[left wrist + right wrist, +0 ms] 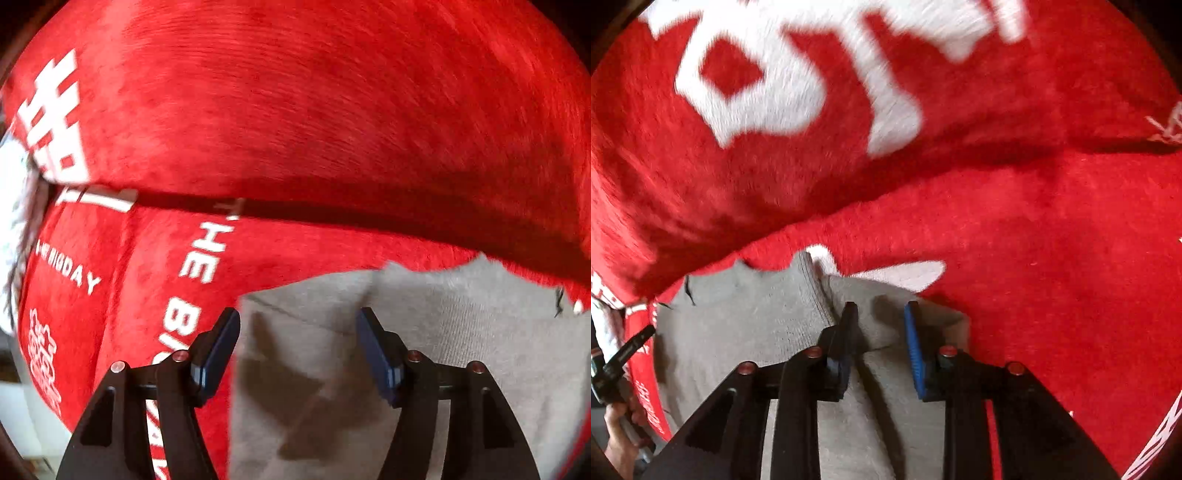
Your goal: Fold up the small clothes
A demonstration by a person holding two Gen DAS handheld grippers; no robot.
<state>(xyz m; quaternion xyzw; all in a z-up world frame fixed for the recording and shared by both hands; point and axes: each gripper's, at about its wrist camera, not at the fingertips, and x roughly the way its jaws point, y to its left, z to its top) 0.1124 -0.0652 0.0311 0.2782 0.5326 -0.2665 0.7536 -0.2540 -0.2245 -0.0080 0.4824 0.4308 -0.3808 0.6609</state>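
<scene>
A small grey knit garment [424, 332] lies flat on a red plush cloth [295, 110] with white lettering. My left gripper [297, 317] is open just above the grey garment, its fingers spread wide, holding nothing. In the right wrist view the same grey garment [746, 325] lies below a raised fold of the red cloth [1052, 240]. My right gripper [881, 308] is open over the garment's right edge, with grey fabric lying between and under its fingers. The far part of the garment is hidden under the red fold.
A thick fold of the red cloth [332, 206] overhangs the garment's far edge. The other gripper [617, 365] and a hand show at the left edge of the right wrist view. White surface [11, 192] shows at far left.
</scene>
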